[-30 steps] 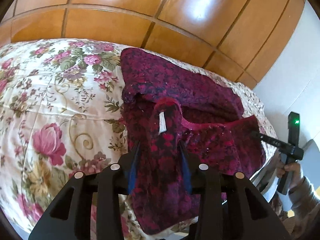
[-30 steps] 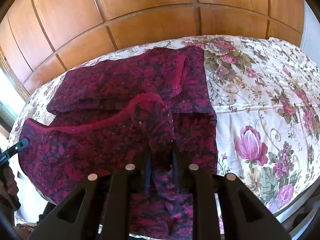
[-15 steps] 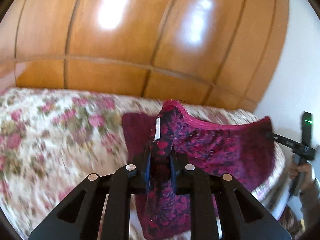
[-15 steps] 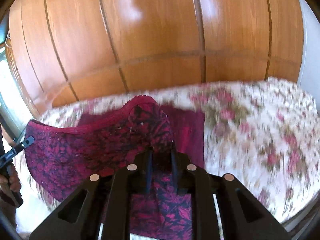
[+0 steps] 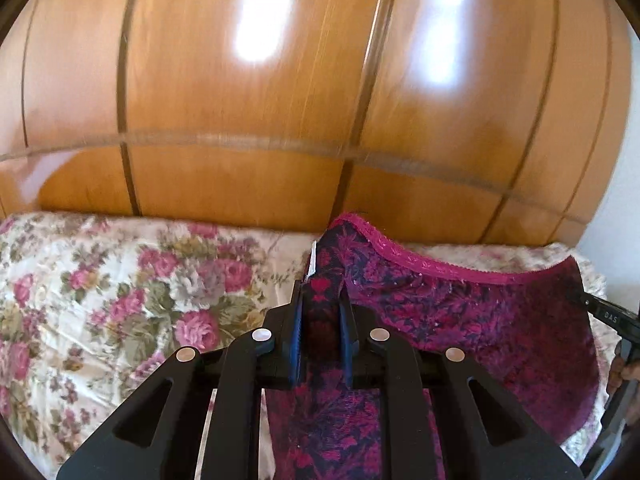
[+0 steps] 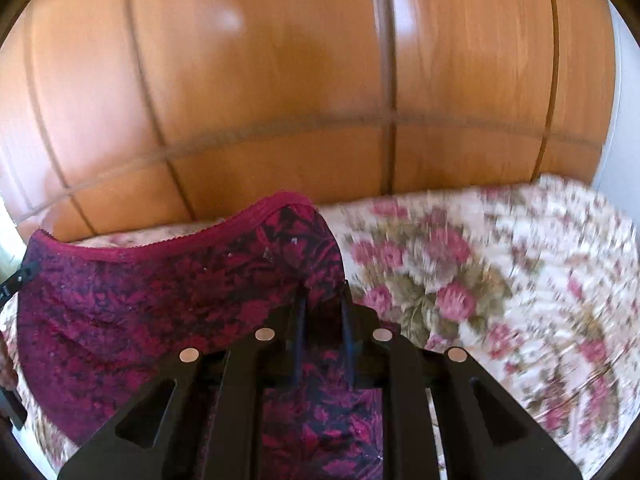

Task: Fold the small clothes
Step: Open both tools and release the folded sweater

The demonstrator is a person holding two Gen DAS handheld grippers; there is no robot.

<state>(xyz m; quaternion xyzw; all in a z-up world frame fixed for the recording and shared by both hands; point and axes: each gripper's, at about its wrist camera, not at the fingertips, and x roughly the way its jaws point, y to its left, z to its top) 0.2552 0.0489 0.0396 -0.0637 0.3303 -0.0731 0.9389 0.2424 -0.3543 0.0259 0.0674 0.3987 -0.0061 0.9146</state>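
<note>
A dark red and navy floral garment (image 5: 480, 320) with a pink lace edge hangs stretched between my two grippers above the bed. The left gripper (image 5: 320, 300) is shut on its left corner, beside a white label, and cloth trails down under the jaws. On the other corner my right gripper (image 6: 322, 304) is shut, with the garment (image 6: 160, 300) spreading away to the left. Each view catches the other gripper's tip at the cloth's far corner: the right gripper (image 5: 612, 316) and the left gripper (image 6: 16, 280). The garment's lower part is hidden behind the grippers.
A cream bedspread (image 5: 120, 300) with pink roses covers the bed and also fills the right of the right wrist view, bedspread (image 6: 500, 280). Glossy wooden wardrobe doors (image 5: 280, 100) rise directly behind the bed. A white wall (image 5: 624, 200) stands at the right.
The left jaws closed on the cloth. Both grippers rose and moved toward the wardrobe, lifting the garment's edge off the bed so that it now hangs taut between them.
</note>
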